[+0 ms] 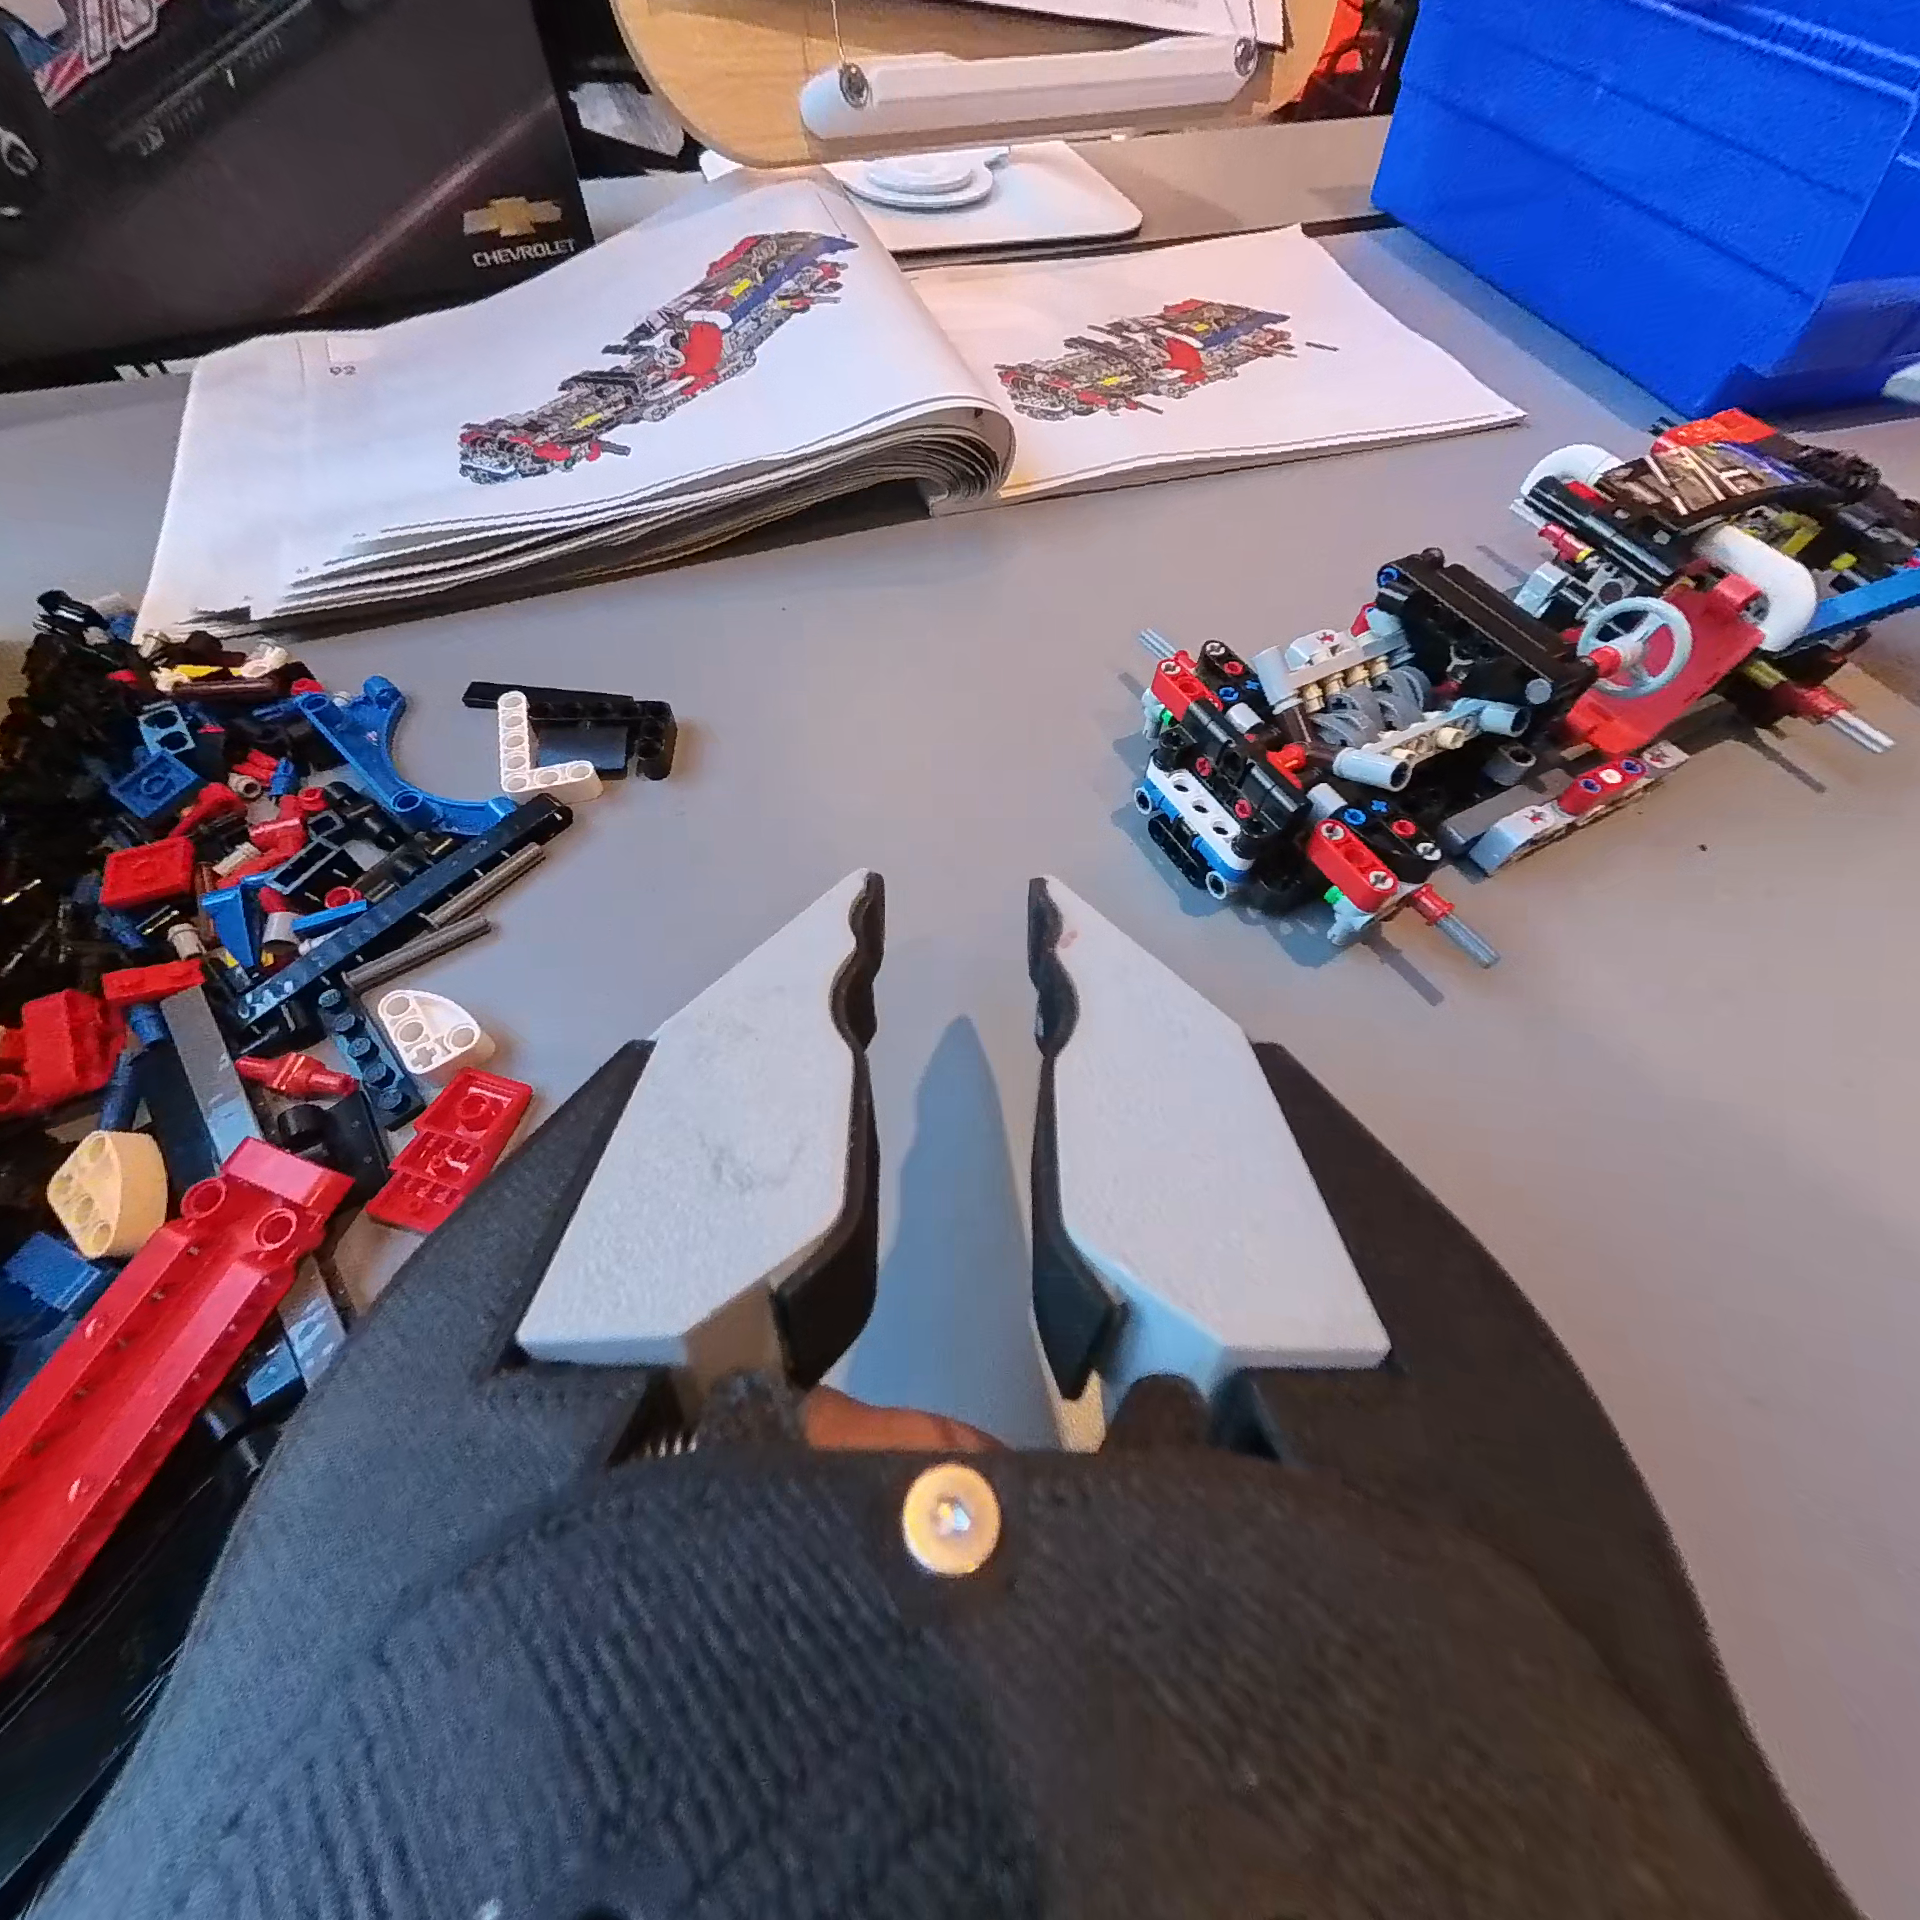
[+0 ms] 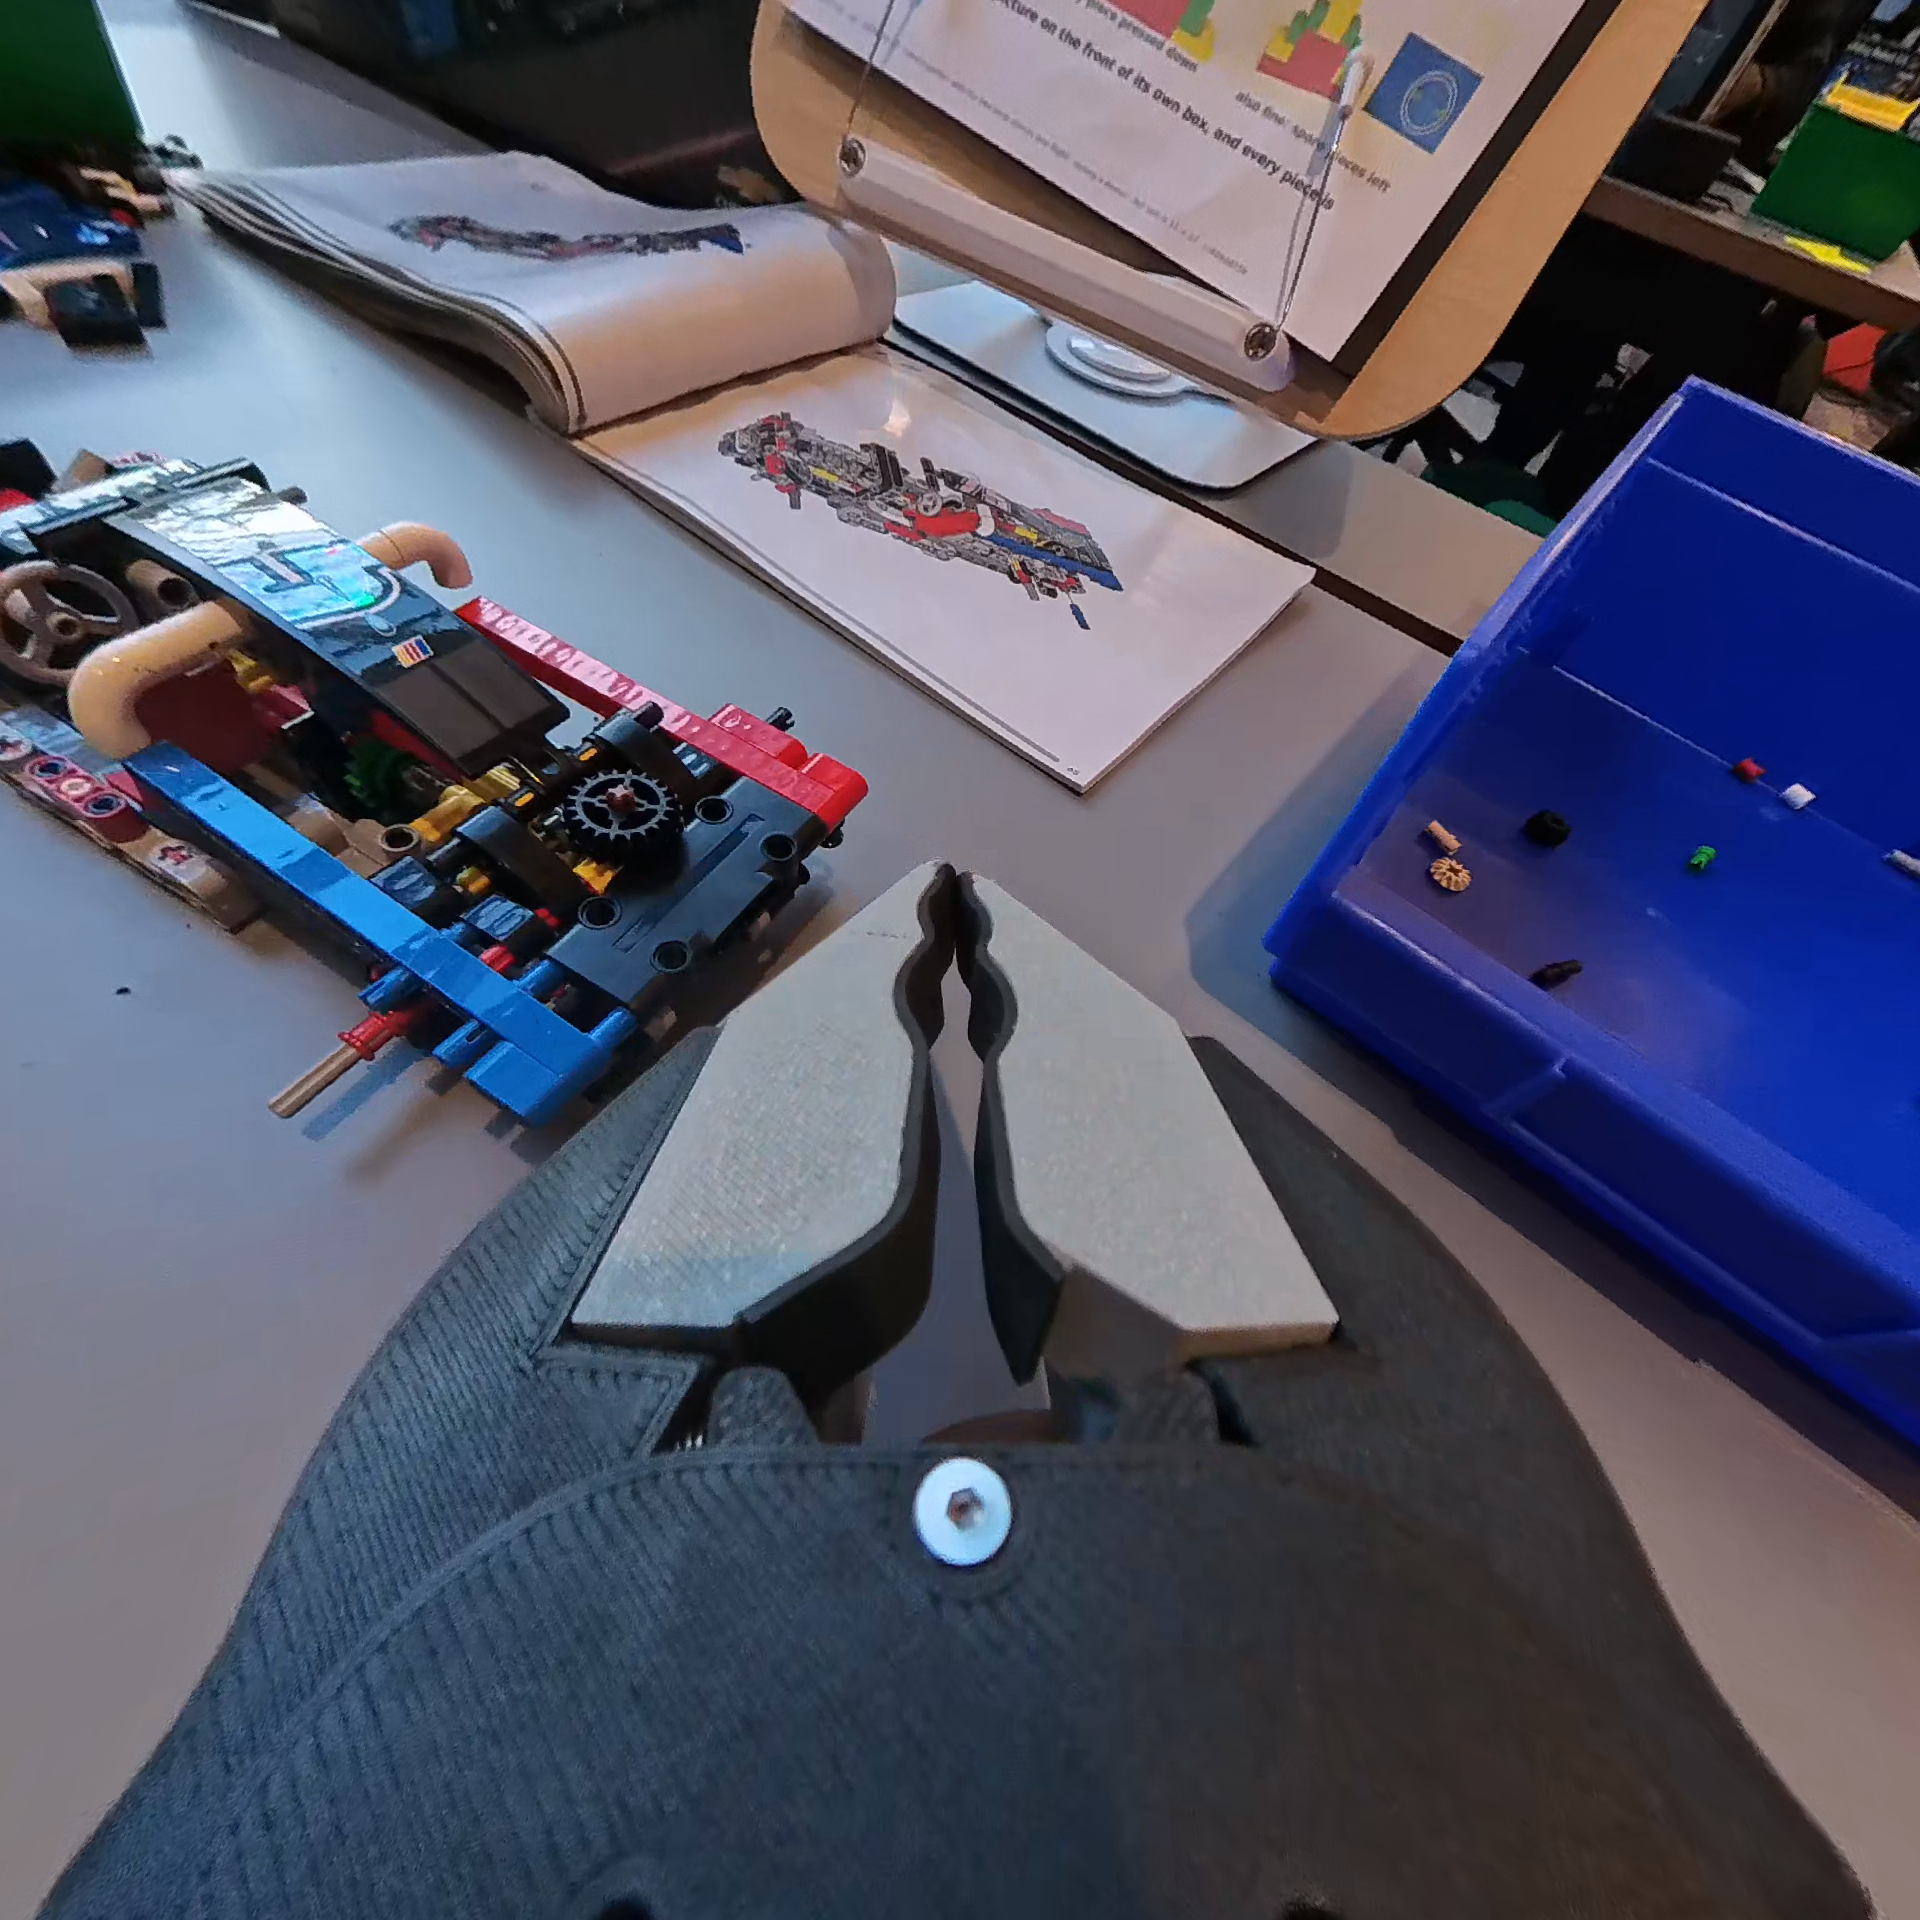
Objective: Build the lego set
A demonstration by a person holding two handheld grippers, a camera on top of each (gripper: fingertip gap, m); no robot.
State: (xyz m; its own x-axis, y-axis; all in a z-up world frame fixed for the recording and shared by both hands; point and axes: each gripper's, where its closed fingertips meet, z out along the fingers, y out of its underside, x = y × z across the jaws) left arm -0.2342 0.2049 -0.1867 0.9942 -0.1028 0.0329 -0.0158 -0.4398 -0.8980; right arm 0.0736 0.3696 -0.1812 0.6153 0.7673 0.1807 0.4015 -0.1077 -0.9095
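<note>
Grey table [image 1: 935,665]: loose bricks [image 1: 187,935] left, car chassis [image 1: 1507,748] right.

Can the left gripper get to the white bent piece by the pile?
Probably yes. The left gripper is open and empty, and only bare table lies between it and the white bent piece, which sits clear of the brick pile.

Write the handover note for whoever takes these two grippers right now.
Left gripper: open, empty, above bare table.
Right gripper: shut, empty, between the car and the blue bin.
Part-built car chassis sits on the table right of the loose parts pile; instruction booklet lies open behind them. A few small pieces lie in the bin.
Done: chassis with steering wheel and seat.
Left: no part picked yet; check the booklet, then pick.
</note>
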